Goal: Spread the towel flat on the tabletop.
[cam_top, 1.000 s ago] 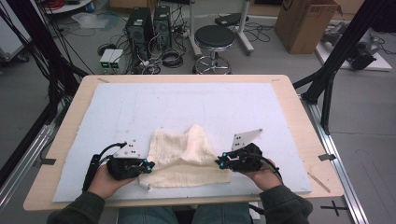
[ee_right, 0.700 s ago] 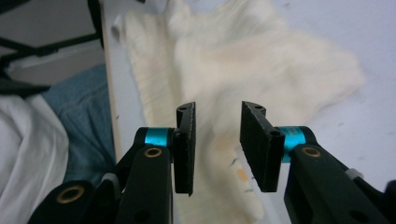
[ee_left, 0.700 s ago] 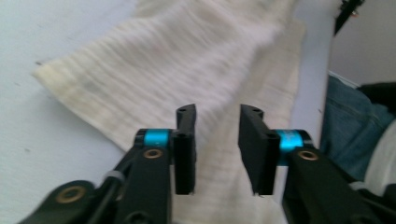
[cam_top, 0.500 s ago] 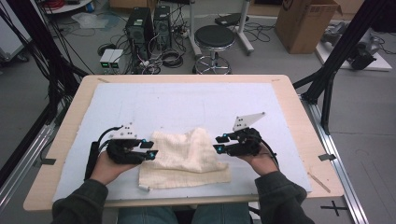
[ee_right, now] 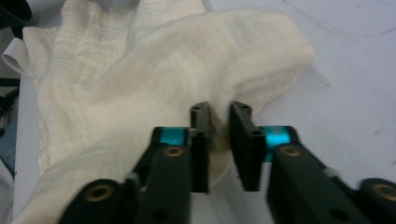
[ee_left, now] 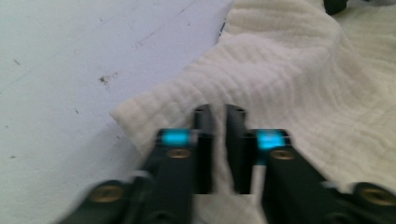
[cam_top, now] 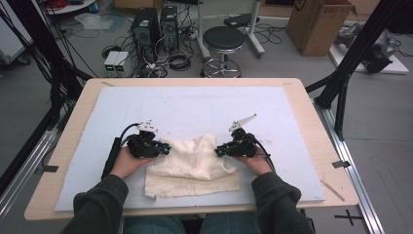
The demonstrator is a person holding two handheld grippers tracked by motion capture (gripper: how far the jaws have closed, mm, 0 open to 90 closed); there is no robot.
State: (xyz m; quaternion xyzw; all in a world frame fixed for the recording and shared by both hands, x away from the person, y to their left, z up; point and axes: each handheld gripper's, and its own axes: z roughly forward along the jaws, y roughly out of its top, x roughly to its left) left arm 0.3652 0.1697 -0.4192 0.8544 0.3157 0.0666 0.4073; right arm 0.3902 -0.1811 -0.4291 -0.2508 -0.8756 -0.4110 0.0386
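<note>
Cream, ribbed cotton cloth (cam_top: 195,165) is seen lying crumpled on the pale blue mat (cam_top: 195,107) near the front edge of the table (cam_top: 311,126), between the two hands. The left gripper (ee_left: 219,116) is closed on the cloth's left edge, a thin fold of fabric being pinched between jaws that have just been closing and stand almost together. The right gripper (ee_right: 219,116) is likewise clamped on the raised right-hand fold, its jaws also just closed, with fabric bunched between them. In the high view the left gripper (cam_top: 163,148) and right gripper (cam_top: 221,150) are placed at opposite sides of the cloth, level with each other. Risks judged from here: only a narrow bite of fabric is held on each side, so either edge may be lost if the cloth is pulled taut or lifted quickly. Several layers may be caught on the right, so an uneven fold could be produced. The loose front hem could be dragged off the mat.
</note>
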